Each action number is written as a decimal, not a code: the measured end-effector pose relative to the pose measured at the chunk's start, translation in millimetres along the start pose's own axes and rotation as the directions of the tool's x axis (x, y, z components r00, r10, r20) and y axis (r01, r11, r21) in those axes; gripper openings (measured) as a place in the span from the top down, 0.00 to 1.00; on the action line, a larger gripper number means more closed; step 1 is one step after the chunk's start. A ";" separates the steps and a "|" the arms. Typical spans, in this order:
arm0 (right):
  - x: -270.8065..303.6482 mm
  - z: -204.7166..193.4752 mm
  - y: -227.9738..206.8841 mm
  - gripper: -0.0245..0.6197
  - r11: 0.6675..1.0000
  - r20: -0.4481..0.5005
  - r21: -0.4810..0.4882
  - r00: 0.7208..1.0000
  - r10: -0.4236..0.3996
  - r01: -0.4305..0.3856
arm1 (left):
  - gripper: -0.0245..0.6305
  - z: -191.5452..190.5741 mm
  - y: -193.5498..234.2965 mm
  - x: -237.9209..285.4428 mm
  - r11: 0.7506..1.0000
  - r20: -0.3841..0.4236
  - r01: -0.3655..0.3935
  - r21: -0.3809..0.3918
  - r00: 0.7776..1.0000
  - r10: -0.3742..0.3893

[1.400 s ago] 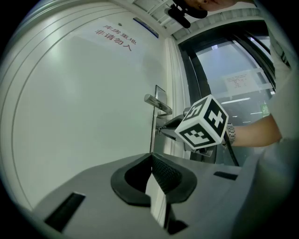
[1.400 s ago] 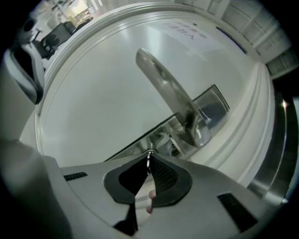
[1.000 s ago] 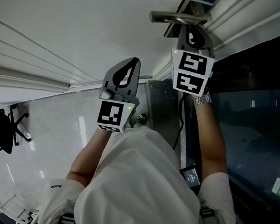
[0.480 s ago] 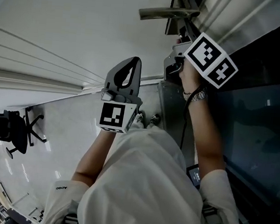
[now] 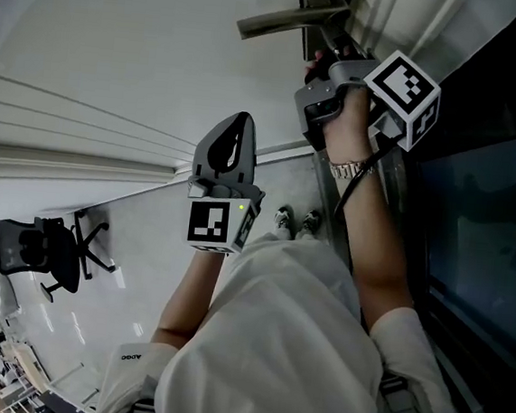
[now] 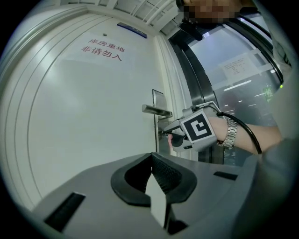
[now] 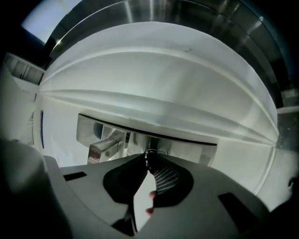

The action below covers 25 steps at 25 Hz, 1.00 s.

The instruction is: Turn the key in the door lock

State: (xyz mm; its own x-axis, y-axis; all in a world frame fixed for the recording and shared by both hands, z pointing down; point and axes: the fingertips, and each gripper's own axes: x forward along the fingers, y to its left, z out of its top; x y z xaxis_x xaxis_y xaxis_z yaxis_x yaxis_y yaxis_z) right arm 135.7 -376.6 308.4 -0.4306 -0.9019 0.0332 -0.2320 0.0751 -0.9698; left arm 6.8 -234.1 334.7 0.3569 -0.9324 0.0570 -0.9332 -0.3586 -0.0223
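The white door (image 5: 119, 42) carries a steel lever handle (image 5: 285, 18) on a steel lock plate (image 7: 93, 133). My right gripper (image 5: 313, 66) presses against that plate just below the handle (image 6: 156, 110) and is rolled onto its side, its marker cube (image 5: 404, 83) turned to the right. Its jaws are shut on the key (image 7: 150, 153), of which only a small metal ring shows at the tips. The lock itself is hidden behind them. My left gripper (image 5: 239, 122) hangs shut and empty to the left, away from the door.
A dark metal frame and a glass panel (image 5: 485, 205) stand right of the door. Red characters (image 6: 100, 49) are printed high on the door. An office chair (image 5: 45, 253) stands on the pale floor at the left. The person's shoes (image 5: 293, 221) are near the door.
My right gripper has rolled about its axis at the lock, its cube swinging to the right; the handle and plate appear rotated in its view. The left gripper has hardly moved.
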 end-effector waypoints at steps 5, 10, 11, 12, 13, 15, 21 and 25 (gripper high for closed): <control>-0.4 -1.9 3.7 0.91 0.996 -0.048 -0.079 0.998 0.048 -0.052 | 0.95 -0.5 -4.1 -2.9 1.000 0.000 0.013 0.004 1.000 -0.013; -12.0 -2.5 5.8 0.85 0.967 -0.085 -0.246 0.996 0.039 -0.059 | 0.95 -4.6 -9.6 -2.6 1.000 -0.004 0.030 -0.008 1.000 -0.030; -15.5 -2.2 5.6 0.82 0.948 -0.087 -0.314 0.996 0.027 -0.053 | 0.95 -5.8 -10.7 -2.9 0.999 -0.006 0.032 -0.011 0.999 -0.032; -19.0 -2.3 5.4 0.78 0.920 -0.092 -0.389 0.996 0.013 -0.048 | 0.95 -6.4 -12.0 -3.0 0.999 -0.007 0.035 -0.011 0.999 -0.035; -22.3 -3.2 5.7 0.76 0.884 -0.103 -0.465 0.995 -0.002 -0.047 | 0.95 -6.3 -13.7 -2.8 0.999 -0.007 0.039 -0.008 0.999 -0.039; -28.3 -9.0 8.2 0.75 0.789 -0.148 -0.611 0.989 -0.025 -0.072 | 0.95 -5.3 -17.1 -1.6 0.999 -0.004 0.050 -0.003 0.999 -0.050; -35.7 -18.4 10.4 0.76 0.347 -0.127 -0.935 0.981 -0.146 -0.070 | 0.95 -5.3 -24.4 5.3 0.998 0.005 0.070 -0.007 0.998 -0.070; -34.2 -18.5 5.0 0.76 -0.055 -0.033 -0.997 0.969 -0.245 -0.048 | 0.95 -3.2 -28.2 8.5 0.997 0.011 0.079 -0.006 0.997 -0.079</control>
State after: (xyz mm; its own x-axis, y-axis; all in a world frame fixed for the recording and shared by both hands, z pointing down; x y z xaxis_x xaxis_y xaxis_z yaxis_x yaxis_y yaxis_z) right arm 133.1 -337.5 306.9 -0.3889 -0.8783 0.2780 -0.8365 0.4631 0.2931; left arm 36.0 -231.8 339.0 0.4295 -0.9018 0.0476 -0.9025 -0.4305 -0.0119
